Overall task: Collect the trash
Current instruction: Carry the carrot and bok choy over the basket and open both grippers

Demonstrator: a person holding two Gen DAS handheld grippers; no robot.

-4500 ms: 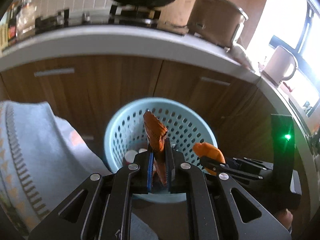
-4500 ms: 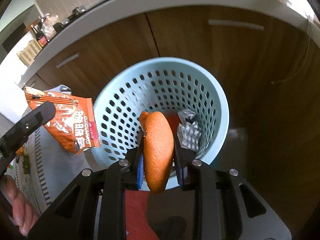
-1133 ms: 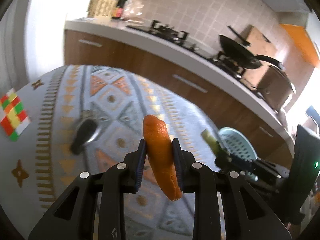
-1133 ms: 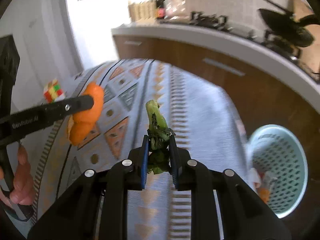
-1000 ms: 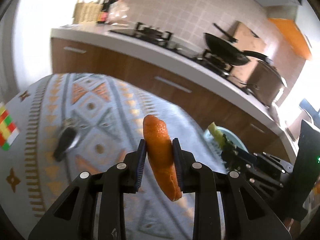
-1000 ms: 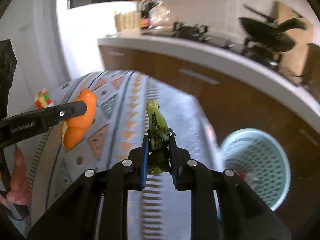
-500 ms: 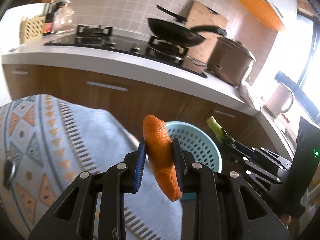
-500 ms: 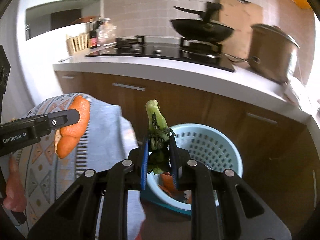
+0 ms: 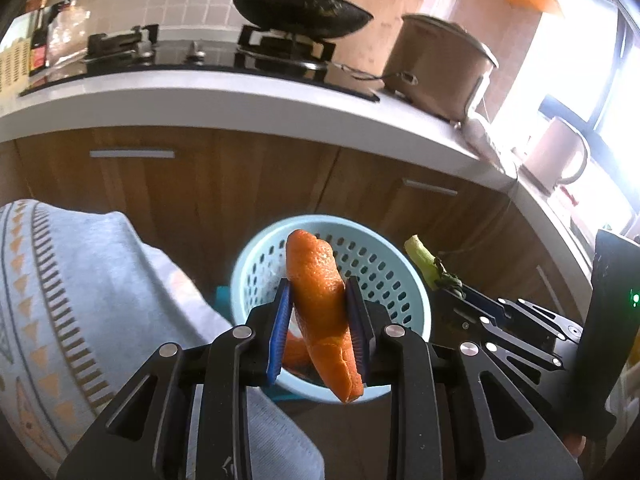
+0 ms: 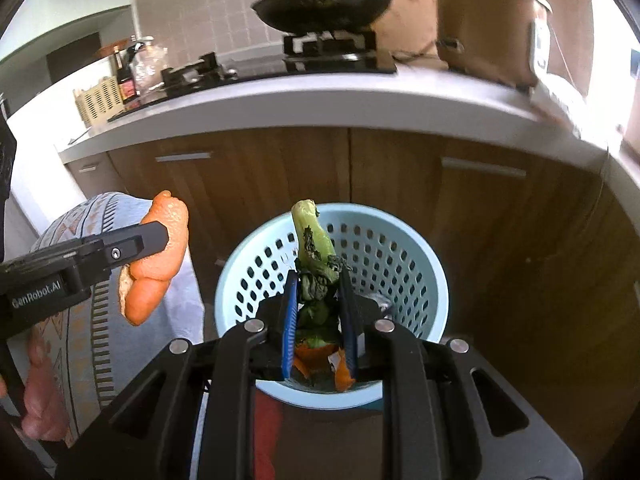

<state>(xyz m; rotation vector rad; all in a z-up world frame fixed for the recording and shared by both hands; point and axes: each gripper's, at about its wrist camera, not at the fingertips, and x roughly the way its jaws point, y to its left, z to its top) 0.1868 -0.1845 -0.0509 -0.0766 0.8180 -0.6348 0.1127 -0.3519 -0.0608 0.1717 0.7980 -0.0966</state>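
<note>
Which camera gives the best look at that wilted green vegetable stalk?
The right wrist view: the vegetable stalk fills the centre, pinched in the right claw before the blue basket. The left wrist view shows it only sideways at the edge.

basket (image 10: 416,264) floor hidden, kettle (image 9: 560,156) overexposed

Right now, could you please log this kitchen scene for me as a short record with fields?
Left hand-held gripper: shut on a curled orange peel
Right hand-held gripper: shut on a wilted green vegetable stalk
Bin: light blue perforated plastic basket, on the floor against brown wooden cabinets
Bin contents: orange scraps at the bottom
Floor covering: patterned pale blue rug, left of the basket
Counter: black frying pan on the stove, brown pot beside it
</note>
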